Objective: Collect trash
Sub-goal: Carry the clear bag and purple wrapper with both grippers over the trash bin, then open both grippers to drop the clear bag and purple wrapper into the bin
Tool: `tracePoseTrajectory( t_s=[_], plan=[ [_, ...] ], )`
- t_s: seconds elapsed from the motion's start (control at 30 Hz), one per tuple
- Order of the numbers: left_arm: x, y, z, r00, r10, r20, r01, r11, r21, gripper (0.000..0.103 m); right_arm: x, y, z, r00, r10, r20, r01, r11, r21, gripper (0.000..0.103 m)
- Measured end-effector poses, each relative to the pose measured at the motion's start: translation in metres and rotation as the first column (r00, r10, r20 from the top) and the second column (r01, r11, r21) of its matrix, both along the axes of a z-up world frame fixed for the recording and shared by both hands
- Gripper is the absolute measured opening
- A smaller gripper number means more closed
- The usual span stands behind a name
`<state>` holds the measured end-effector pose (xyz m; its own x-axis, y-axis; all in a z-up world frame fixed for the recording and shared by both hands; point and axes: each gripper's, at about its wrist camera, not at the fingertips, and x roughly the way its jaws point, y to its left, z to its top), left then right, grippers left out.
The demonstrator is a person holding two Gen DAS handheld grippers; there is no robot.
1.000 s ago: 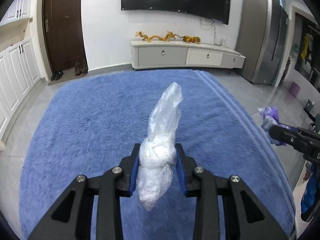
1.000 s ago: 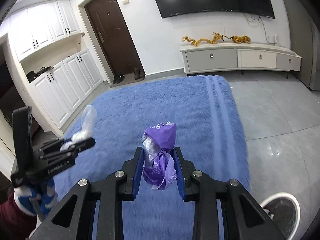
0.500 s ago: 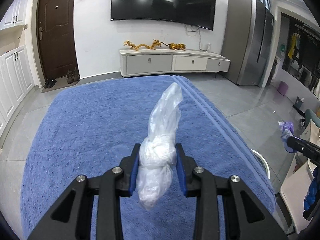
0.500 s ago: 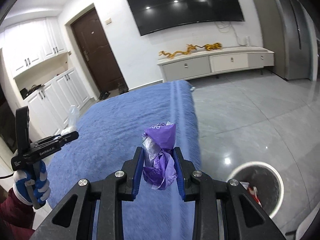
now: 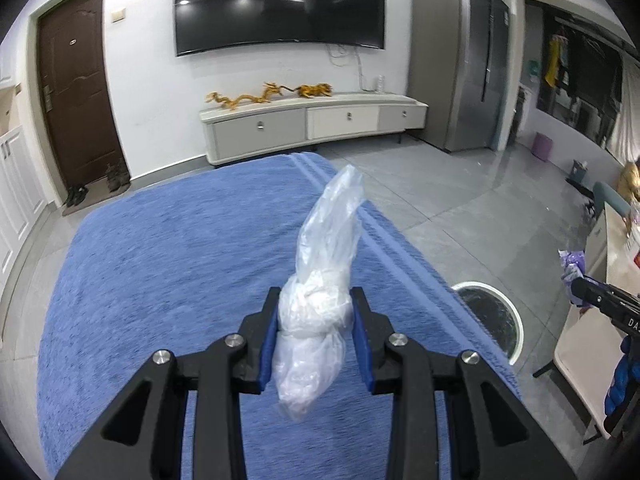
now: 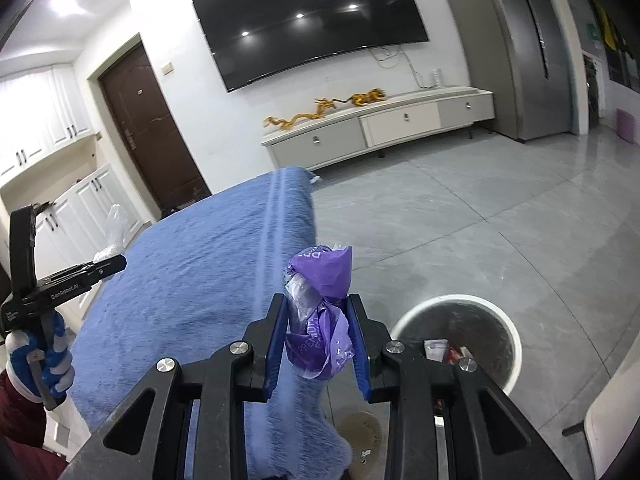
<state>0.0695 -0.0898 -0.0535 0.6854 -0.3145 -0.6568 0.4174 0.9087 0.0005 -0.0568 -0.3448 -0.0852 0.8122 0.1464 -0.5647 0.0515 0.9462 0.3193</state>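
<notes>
Your left gripper [image 5: 314,336] clamps a knotted clear plastic bag [image 5: 320,304] over the blue rug [image 5: 168,264]; your right gripper [image 6: 318,340] clamps a crumpled purple wrapper [image 6: 320,320] beside the white bin [image 6: 508,332].

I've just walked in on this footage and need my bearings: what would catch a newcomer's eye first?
Each gripper is clamped on trash: the left gripper holds a knotted clear plastic bag, the right gripper a crumpled purple wrapper. Below spreads a blue rug, with a white-rimmed trash bin on the grey floor beside its edge.
</notes>
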Motion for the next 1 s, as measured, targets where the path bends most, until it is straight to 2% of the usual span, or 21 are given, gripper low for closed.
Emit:
tracePoseTrajectory(
  t_s=[0.33,0.7,1.0],
  plan=[
    [0.005,-0.082,-0.021,0.987,-0.144,-0.073,0.149,0.987,0.064,0.031,-0.015,-0.049,-0.032,0.993,-0.107,-0.048,0.110,0.992,0.066,0.028],
    [0.005,-0.188,-0.054,0.935,-0.331,-0.131,0.349,0.925,0.152,0.032,-0.020,-0.092,-0.074,0.974,-0.183,-0.136,0.200,0.972,0.126,0.028],
    [0.020,-0.262,-0.090,0.906,-0.374,-0.197,0.406,0.899,0.162,0.033,-0.021,-0.124,-0.100,0.949,-0.249,-0.194,0.280,0.948,0.151,0.028]
  ],
)
